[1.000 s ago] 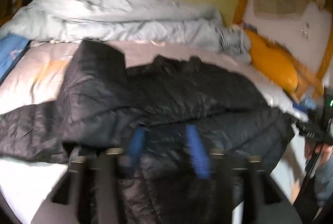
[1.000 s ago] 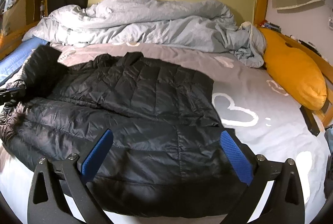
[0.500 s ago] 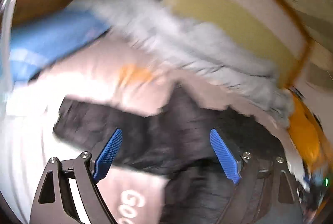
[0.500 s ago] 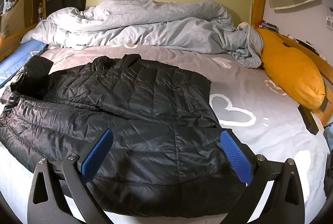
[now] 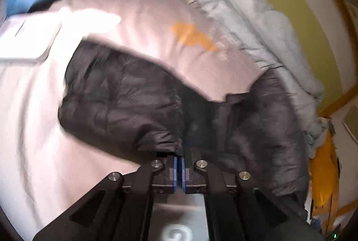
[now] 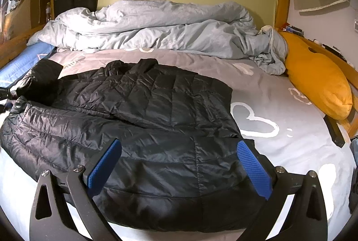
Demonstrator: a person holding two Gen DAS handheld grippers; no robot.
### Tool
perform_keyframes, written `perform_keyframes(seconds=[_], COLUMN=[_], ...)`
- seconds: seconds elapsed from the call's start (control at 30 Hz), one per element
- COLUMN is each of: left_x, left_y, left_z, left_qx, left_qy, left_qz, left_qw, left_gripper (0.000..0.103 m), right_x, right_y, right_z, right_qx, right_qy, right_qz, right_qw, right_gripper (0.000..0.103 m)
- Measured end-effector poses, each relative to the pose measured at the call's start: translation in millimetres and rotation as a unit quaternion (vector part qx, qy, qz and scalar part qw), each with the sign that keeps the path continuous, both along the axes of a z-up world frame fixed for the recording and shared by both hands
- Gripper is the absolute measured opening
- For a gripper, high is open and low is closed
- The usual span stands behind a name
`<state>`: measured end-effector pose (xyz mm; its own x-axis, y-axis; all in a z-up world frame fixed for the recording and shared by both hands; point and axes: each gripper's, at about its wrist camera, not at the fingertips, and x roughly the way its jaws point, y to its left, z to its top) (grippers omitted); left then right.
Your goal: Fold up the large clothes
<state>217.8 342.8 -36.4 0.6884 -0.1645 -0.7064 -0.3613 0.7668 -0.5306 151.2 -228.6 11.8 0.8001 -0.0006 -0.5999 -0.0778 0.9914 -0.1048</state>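
A black quilted puffer jacket (image 6: 138, 120) lies spread on the grey bed sheet (image 6: 279, 106), its hem toward me. In the left wrist view its sleeve (image 5: 120, 102) stretches out to the left over the sheet. My left gripper (image 5: 179, 164) is shut, its blue pads pressed together on the edge of the sleeve near the armpit. My right gripper (image 6: 179, 164) is open and empty, with its blue pads hovering over the jacket's hem on either side.
A crumpled pale blue duvet (image 6: 161, 28) is heaped at the head of the bed. A yellow pillow (image 6: 317, 82) lies along the right wooden rail. A blue pillow (image 6: 24, 59) lies at the left. A white paper or box (image 5: 24, 39) lies on the sheet beyond the sleeve.
My left gripper was open half a second ago and has now shut on the jacket sleeve after swinging left and down. The sleeve now lies stretched out. The right gripper has hardly moved.
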Motion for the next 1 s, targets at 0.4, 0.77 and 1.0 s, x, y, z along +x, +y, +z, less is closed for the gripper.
perform_keyframes(seconds=[0.4,0.77,1.0], left_x=[1,57,56], left_y=[-226,-428,-450], left_z=[173,138,84], left_qx=[0.132,0.158,0.182], left_qy=[-0.241,-0.229,-0.187], left_qz=[-0.244,-0.345,-0.370], left_qw=[0.9301,0.8965,0.8918], left_gripper=[0.002,0.002,0.076], right_x=[3,17,29], right_y=[-18,-96,-133], right_z=[15,37,27], right_qx=[0.013,0.065,0.138], right_qy=[-0.018,-0.019,0.015], right_qz=[-0.024,-0.092,-0.118], right_qw=[0.999,0.993,0.983], right_gripper=[0.102,0.102,0.102])
